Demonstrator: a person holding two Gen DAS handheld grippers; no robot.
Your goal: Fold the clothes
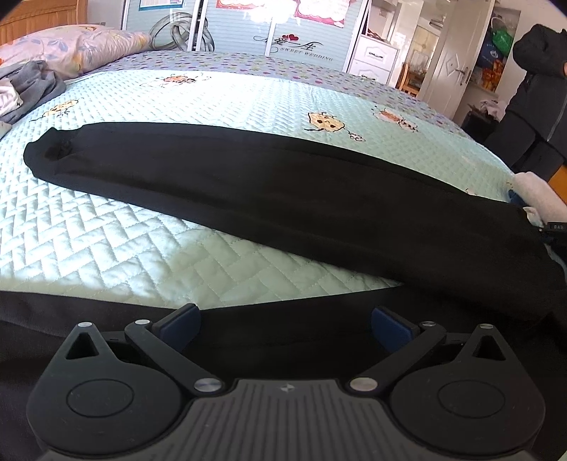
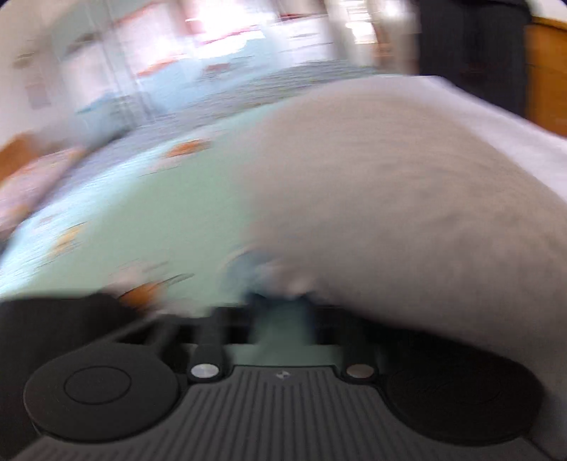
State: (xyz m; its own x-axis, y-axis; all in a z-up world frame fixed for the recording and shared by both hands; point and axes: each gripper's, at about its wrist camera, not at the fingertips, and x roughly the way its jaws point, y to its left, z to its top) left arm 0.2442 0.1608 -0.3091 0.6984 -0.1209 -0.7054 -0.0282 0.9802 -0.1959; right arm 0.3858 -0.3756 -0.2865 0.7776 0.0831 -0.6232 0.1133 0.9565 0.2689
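Two jaws spread, left gripper over black trousers.

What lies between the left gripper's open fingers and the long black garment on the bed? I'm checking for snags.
Left wrist view: only bare mint quilted bedspread separates the left gripper from the long black garment.

Home bedroom, quilted bed, floral pillow, wardrobe doors
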